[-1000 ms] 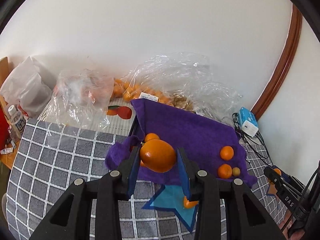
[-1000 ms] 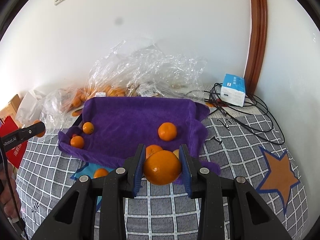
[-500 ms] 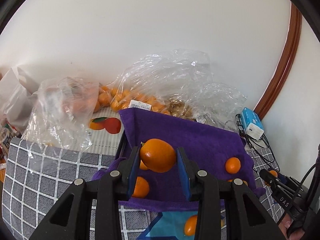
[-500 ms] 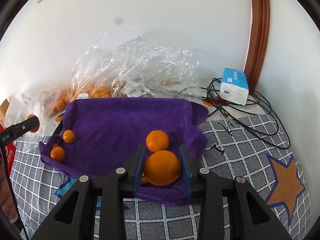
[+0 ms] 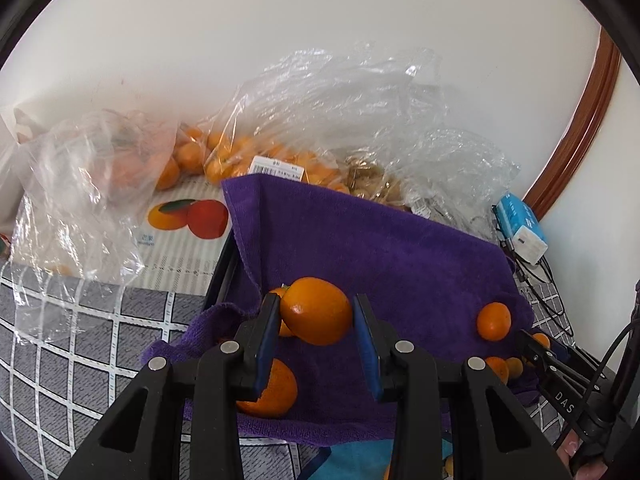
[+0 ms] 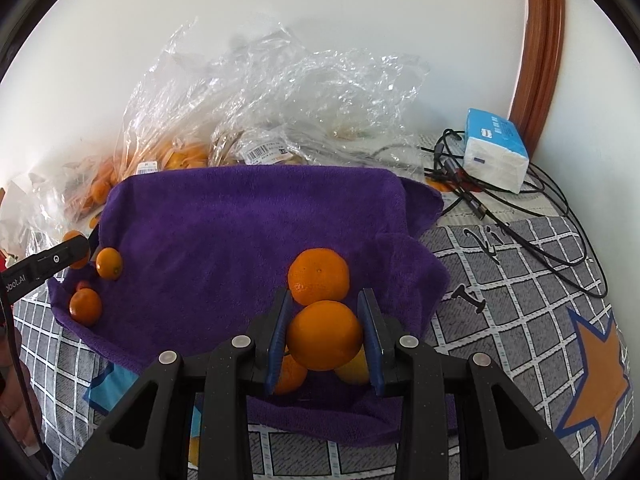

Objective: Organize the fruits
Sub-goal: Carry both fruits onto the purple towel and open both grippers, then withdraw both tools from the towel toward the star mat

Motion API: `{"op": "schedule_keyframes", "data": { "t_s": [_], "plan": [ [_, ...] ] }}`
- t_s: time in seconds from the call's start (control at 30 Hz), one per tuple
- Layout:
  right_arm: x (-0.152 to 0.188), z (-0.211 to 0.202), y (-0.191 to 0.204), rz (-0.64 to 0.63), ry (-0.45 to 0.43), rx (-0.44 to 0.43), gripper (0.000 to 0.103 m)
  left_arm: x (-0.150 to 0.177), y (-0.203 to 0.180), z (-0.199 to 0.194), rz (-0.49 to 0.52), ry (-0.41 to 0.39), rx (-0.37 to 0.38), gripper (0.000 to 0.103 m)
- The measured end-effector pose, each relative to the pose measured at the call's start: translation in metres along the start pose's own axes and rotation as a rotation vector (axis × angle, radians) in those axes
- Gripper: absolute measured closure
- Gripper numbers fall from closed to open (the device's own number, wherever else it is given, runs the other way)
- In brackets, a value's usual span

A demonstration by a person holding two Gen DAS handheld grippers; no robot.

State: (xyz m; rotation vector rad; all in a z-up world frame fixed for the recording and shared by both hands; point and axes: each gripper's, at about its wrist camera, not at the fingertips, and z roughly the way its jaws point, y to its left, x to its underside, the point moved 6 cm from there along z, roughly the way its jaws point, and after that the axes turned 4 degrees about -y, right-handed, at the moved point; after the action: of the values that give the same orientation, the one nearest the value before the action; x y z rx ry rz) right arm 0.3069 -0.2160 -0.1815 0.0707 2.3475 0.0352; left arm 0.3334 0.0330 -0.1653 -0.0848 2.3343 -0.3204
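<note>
Nearest the left wrist camera, the left gripper (image 5: 316,316) is clamping an orange (image 5: 316,311) between its blue pads, holding it over the near left part of the purple towel (image 5: 380,256). Nearest the right wrist camera, the right gripper (image 6: 325,336) is pinching a second orange (image 6: 324,335) the same way, over the near right part of the towel. Neither fruit is resting on the cloth yet, as far as the views are showing, so both placements are still open.

The towel appears to be lining a dark tray, whose edge (image 5: 224,264) is peeking out at the towel's left side. Fruit is already lying on the towel: one orange under the left gripper (image 5: 272,390), a larger orange just beyond the right gripper (image 6: 319,276), two more fruits half hidden below that gripper, and small ones sitting along the towel's left side (image 6: 109,263) (image 6: 85,306). So the gathering looks well under way rather than just starting.

Just in front of the towel's near edge, a stray orange (image 5: 449,465) is lying on the blue star of the checked tablecloth (image 6: 500,292), which is likely waiting to be collected.

Behind the towel, clear plastic bags (image 5: 280,148) are still holding many oranges against the wall, so I judge that a good share of the sorting is remaining. Beyond the towel's right corner, a blue tissue pack (image 6: 494,150) is sitting among cables
</note>
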Motion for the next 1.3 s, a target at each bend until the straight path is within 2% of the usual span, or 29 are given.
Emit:
{"op": "schedule_keyframes", "data": {
  "t_s": [0.3, 0.53, 0.7, 0.9, 1.07, 1.13, 1.2, 1.27, 1.3],
  "plan": [
    [0.005, 0.023, 0.007, -0.013, 0.011, -0.015, 0.069, 0.009, 0.003, 0.016, 0.025, 0.039, -0.008, 0.069],
    [-0.003, 0.023, -0.001, 0.006, -0.002, -0.028, 0.069, 0.004, 0.015, 0.018, -0.051, 0.052, 0.034, 0.069],
    [-0.002, 0.028, 0.001, 0.011, 0.01, -0.046, 0.069, 0.009, 0.003, 0.022, -0.034, 0.078, 0.068, 0.069],
    [0.007, 0.032, 0.009, -0.05, 0.024, -0.032, 0.068, 0.018, -0.009, 0.027, 0.027, 0.101, 0.038, 0.069],
    [0.007, 0.03, 0.003, -0.029, 0.042, -0.047, 0.067, 0.023, -0.008, 0.031, 0.043, 0.12, 0.016, 0.068],
    [0.008, 0.026, 0.003, -0.035, 0.045, -0.049, 0.063, 0.023, -0.008, 0.031, 0.049, 0.13, 0.012, 0.068],
    [0.009, 0.019, 0.004, -0.05, 0.036, -0.041, 0.052, 0.024, -0.01, 0.03, 0.047, 0.14, 0.015, 0.068],
    [0.009, 0.011, 0.007, -0.067, 0.022, -0.037, 0.048, 0.022, -0.01, 0.026, 0.041, 0.145, 0.018, 0.065],
    [0.009, 0.007, 0.008, -0.075, 0.018, -0.033, 0.043, 0.021, -0.01, 0.022, 0.041, 0.14, 0.02, 0.059]
  ]
}}
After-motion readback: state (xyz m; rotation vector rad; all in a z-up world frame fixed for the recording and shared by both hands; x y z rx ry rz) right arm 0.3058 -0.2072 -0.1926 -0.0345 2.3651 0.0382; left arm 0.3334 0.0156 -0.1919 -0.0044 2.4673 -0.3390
